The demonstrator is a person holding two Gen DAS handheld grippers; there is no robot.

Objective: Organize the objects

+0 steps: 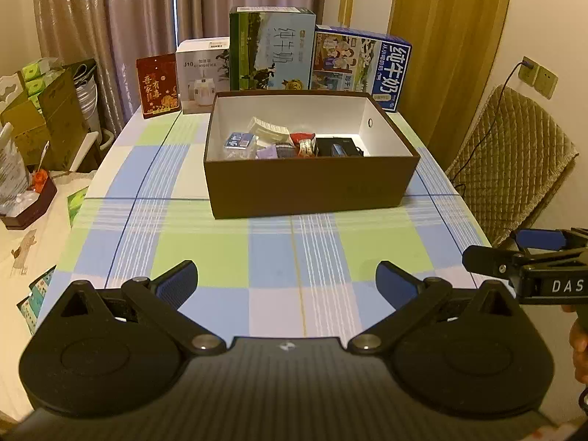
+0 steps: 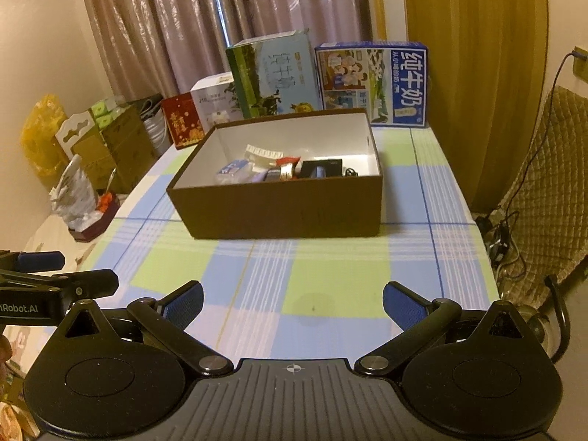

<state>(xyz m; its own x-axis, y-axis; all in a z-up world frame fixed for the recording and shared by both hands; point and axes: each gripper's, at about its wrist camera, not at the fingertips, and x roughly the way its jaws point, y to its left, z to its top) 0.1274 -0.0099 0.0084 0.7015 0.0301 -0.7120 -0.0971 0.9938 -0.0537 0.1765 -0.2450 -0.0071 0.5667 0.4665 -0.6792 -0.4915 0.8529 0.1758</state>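
Note:
A brown cardboard box [image 1: 312, 187] [image 2: 279, 213] with a white inside stands open on the checked tablecloth. Inside lie several small items: a blue packet [image 1: 239, 142], a pale wrapped pack [image 1: 268, 128], a red snack packet [image 1: 303, 139] and a black device [image 1: 336, 146]. My left gripper [image 1: 286, 283] hovers open over the cloth near the front edge, well short of the box, with nothing between its fingers. My right gripper [image 2: 292, 305] is likewise open and empty. Each gripper's tip shows at the edge of the other's view.
Along the table's far edge stand a red card box [image 1: 158, 84], a white humidifier box [image 1: 202, 73], a green milk carton box [image 1: 272, 49] and a blue milk box [image 1: 360, 62]. A quilted chair [image 1: 514, 158] sits right; cluttered boxes and bags [image 1: 44, 117] sit left.

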